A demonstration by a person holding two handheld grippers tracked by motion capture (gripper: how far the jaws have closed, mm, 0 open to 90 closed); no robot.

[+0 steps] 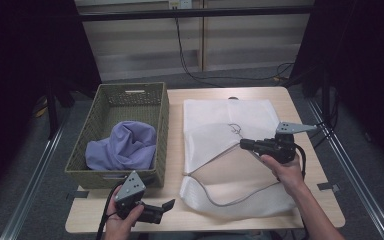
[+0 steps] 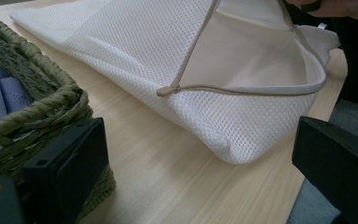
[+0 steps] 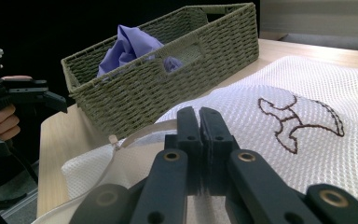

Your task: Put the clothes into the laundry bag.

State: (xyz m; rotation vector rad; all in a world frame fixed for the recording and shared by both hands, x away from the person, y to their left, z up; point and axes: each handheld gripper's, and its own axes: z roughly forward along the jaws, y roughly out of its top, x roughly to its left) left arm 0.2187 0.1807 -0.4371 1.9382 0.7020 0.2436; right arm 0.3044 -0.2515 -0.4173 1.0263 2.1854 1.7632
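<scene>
Woven basket (image 1: pixel 80 165), table's left half: holds crumpled lavender cloth (image 1: pixel 122 147), well below the rim.

Left gripper (image 1: pixel 166 206), near front edge just beside the basket's corner: jaws wide apart, nothing between them.

White mesh laundry bag (image 1: pixel 225 117), table's right half: zipper parted, mouth held open.

Right gripper (image 1: pixel 244 144), over the bag's middle: jaws closed, apparently pinching the upper mesh flap.

Risk: thin mesh could slip from the pinch, collapsing the mouth; cloth could snag on the basket rim.

Room: narrow bare strip between basket and bag; front edge close.
</scene>
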